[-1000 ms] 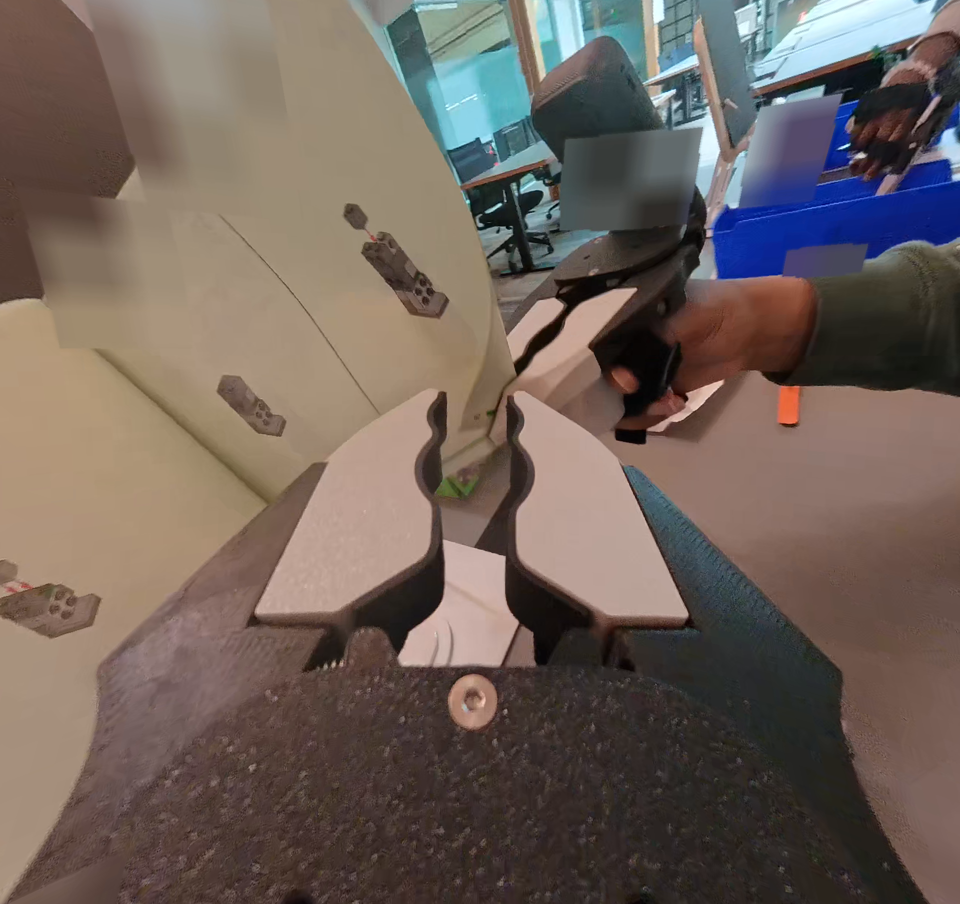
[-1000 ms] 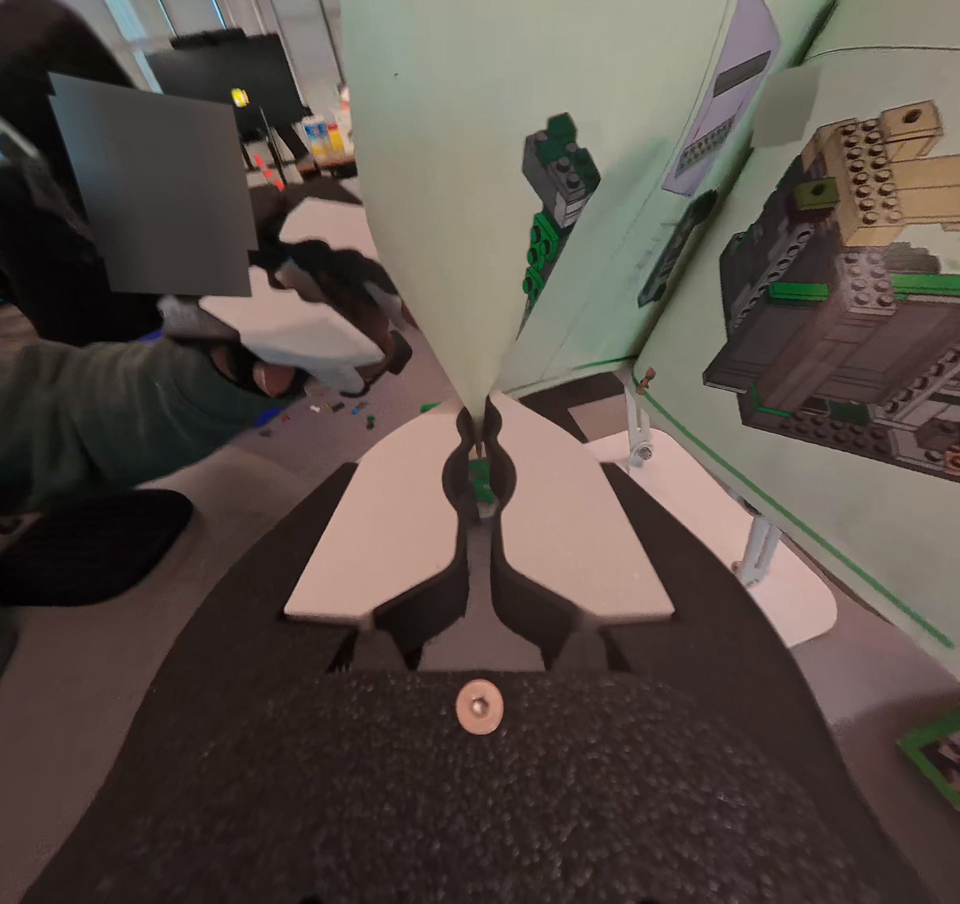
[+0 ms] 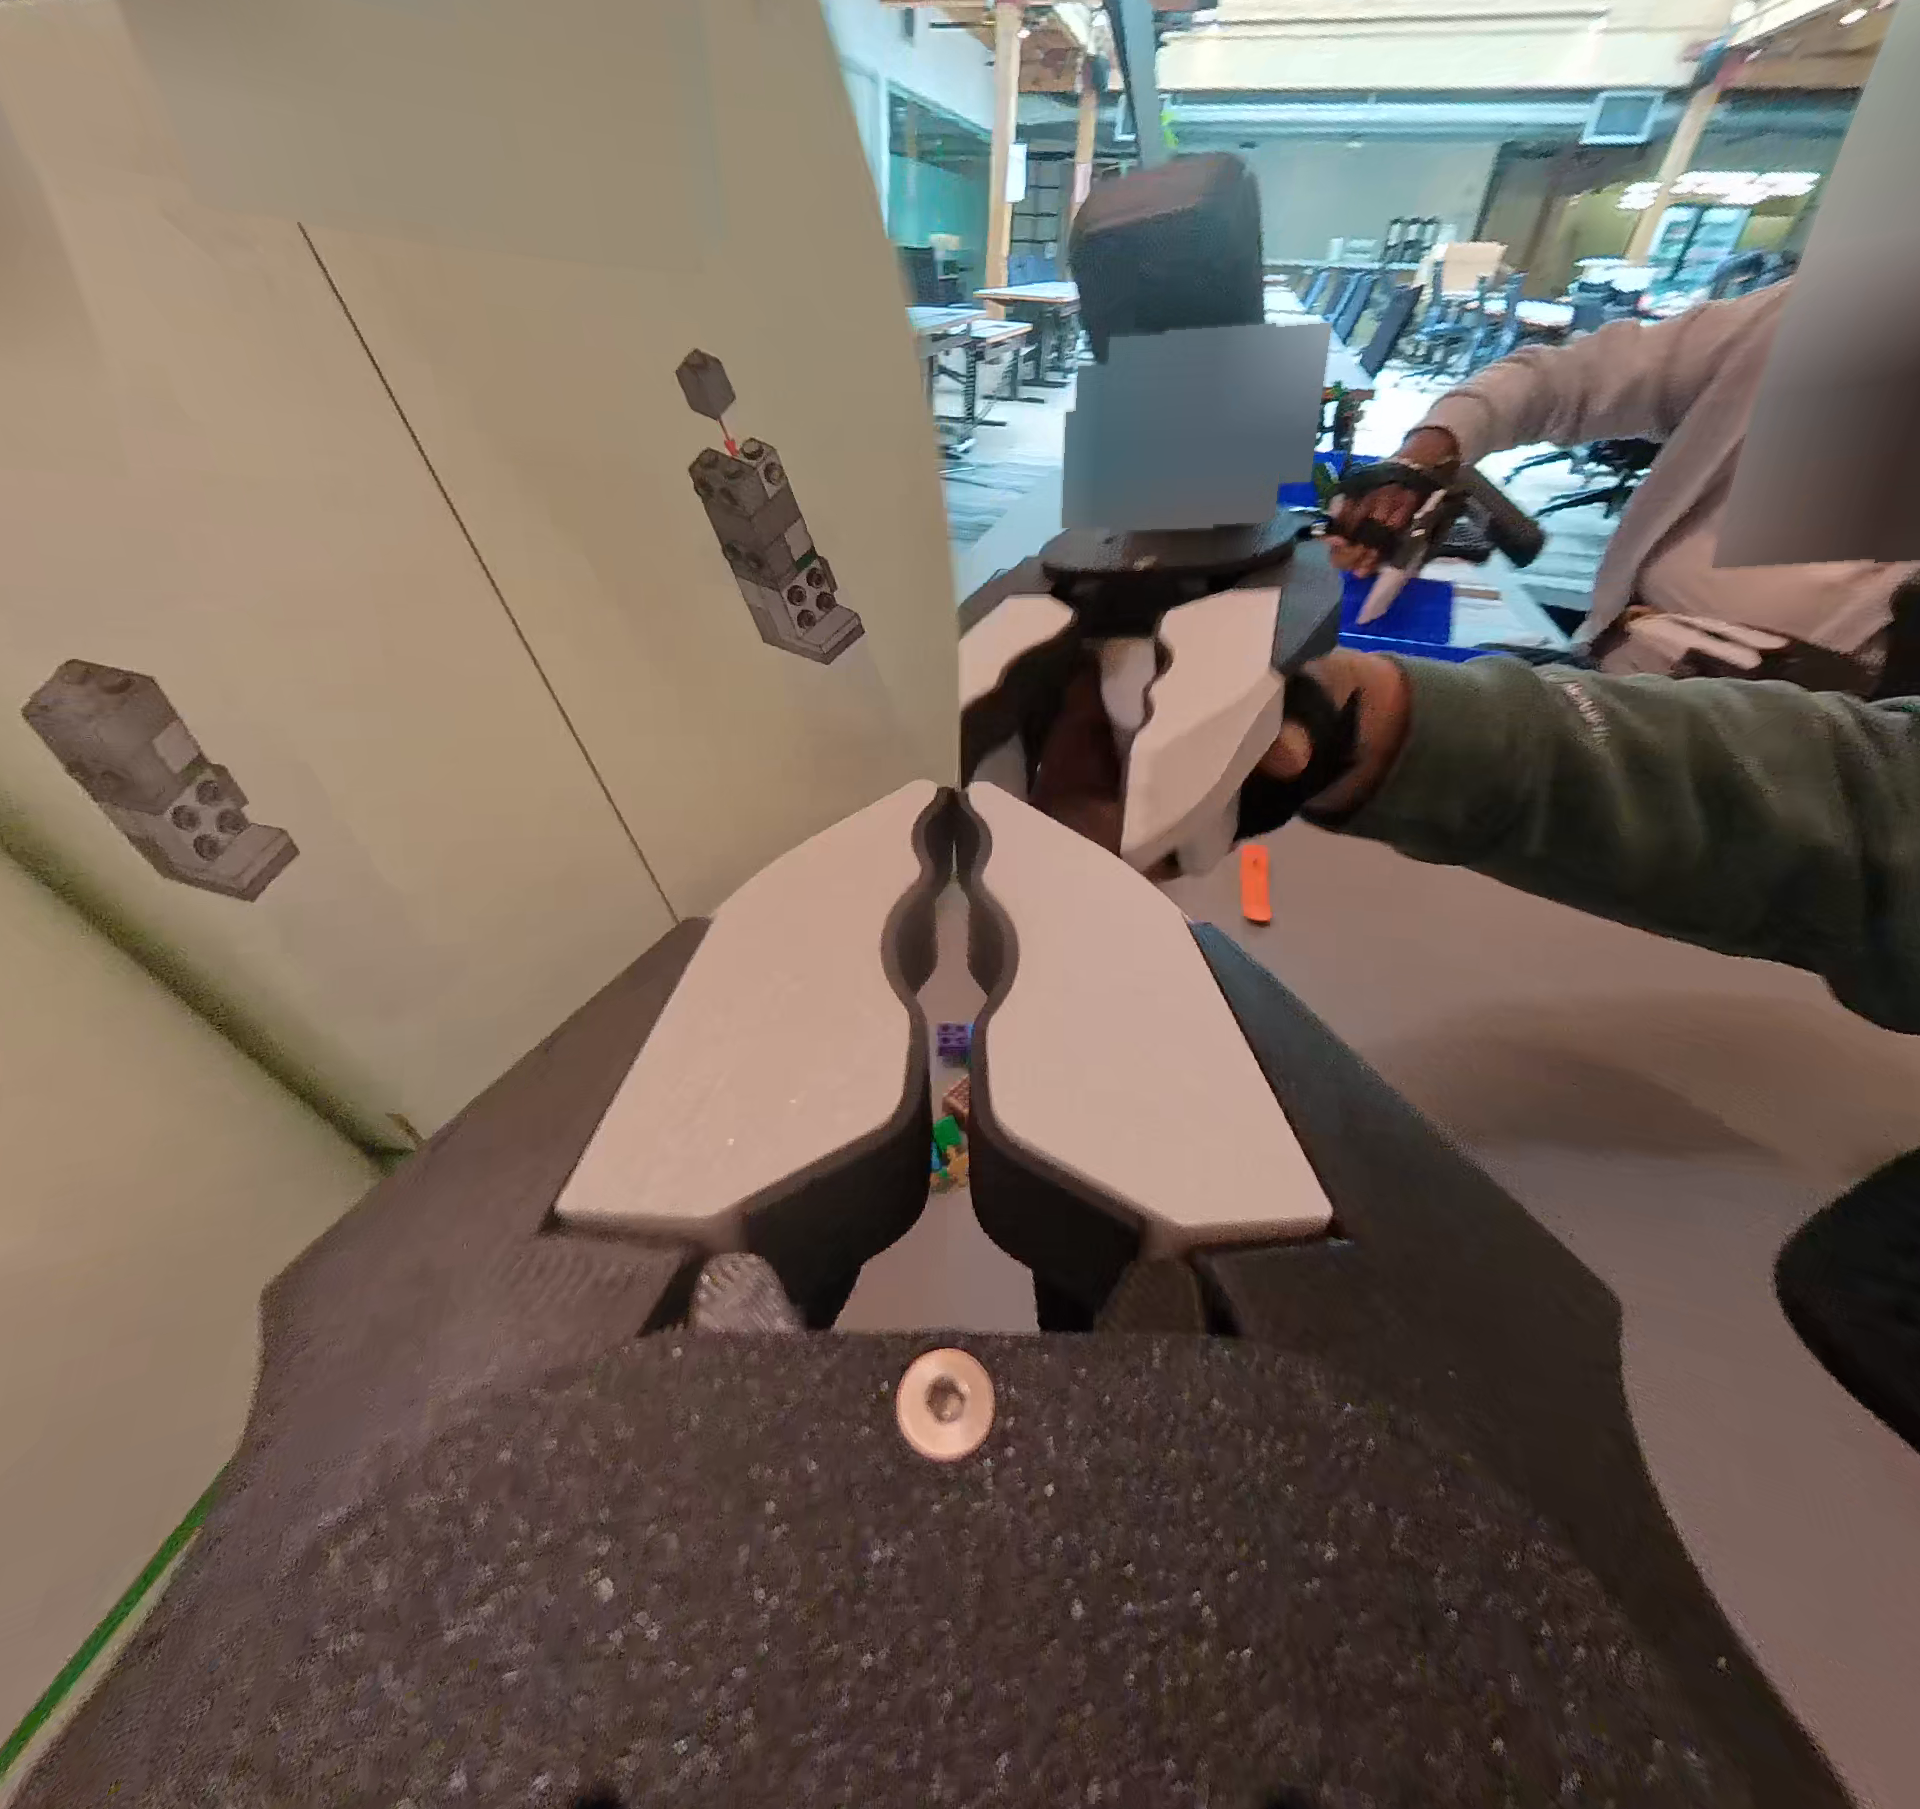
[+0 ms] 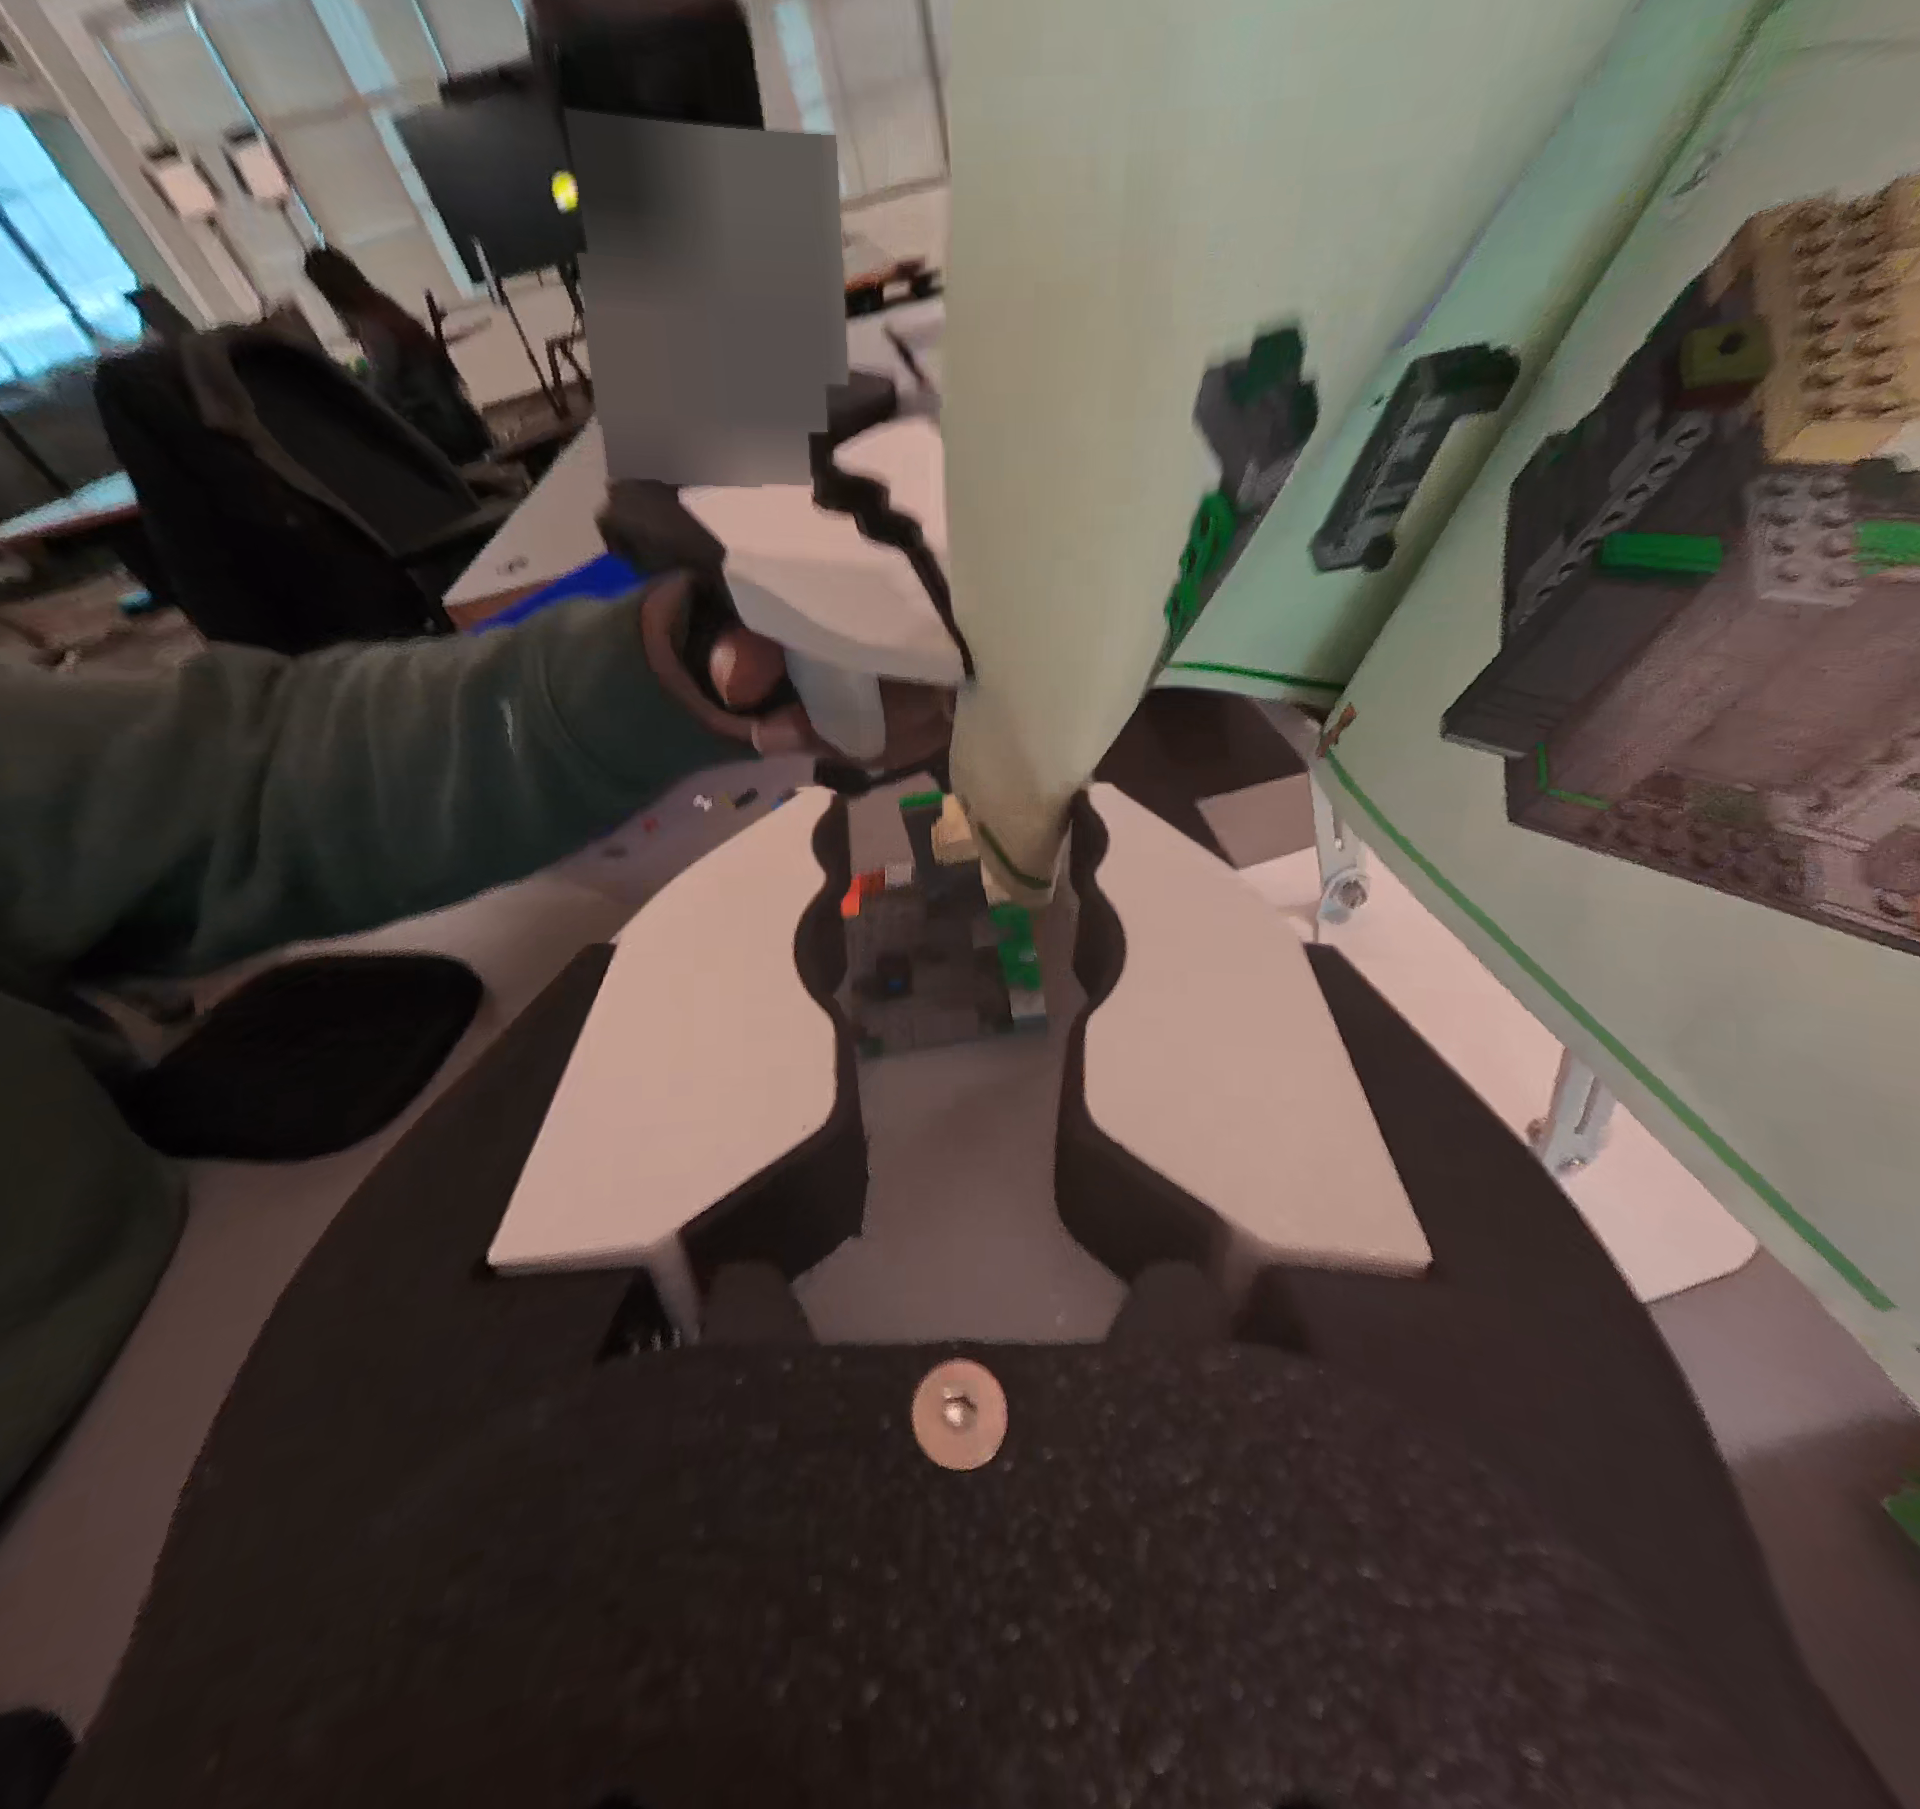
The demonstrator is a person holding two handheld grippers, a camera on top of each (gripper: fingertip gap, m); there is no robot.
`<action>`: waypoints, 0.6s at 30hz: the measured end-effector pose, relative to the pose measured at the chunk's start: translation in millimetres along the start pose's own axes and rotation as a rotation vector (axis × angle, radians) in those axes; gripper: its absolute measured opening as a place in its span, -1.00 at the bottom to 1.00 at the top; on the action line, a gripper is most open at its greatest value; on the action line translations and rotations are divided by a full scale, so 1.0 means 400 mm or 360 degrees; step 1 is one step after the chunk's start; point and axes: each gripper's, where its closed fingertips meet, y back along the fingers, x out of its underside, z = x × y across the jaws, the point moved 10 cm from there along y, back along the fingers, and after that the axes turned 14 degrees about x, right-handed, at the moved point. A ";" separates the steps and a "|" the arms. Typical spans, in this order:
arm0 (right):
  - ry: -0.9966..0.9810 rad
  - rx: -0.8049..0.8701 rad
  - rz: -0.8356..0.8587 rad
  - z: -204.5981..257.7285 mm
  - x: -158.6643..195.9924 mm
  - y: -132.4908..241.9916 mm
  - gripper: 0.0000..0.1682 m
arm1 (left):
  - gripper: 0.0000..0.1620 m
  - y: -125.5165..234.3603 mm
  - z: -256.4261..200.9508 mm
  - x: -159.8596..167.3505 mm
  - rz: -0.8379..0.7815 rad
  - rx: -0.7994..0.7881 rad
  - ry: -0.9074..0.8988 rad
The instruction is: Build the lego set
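On stand, right of both grippers: instruction booklet [image 4: 1558,824], pages upright, one page [image 3: 520,409] mid-turn. Left gripper [image 3: 954,803]: fingers closed on page's lower edge, judging by tip contact. Right gripper [image 4: 951,814]: fingers wide, page corner between tips, ungripped. Partial lego build [image 4: 935,959] lies on table directly beyond right fingertips; right nearer.

1. Your left gripper [image 3: 954,803] has its fingers pressed together, tips touching, nothing visible between them.
2. Your right gripper [image 4: 951,809] has its fingers spread well apart.
3. Your right hand [image 3: 1320,731], in a green sleeve, grips its handle, level with the left gripper's tips.
4. Your left hand [image 4: 727,668] grips its handle likewise.
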 end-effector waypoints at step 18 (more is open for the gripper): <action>-0.0040 0.0161 -0.0191 0.000 -0.051 -0.003 -1.00 | -1.00 0.006 -0.026 0.020 0.0024 -0.0126 -0.0051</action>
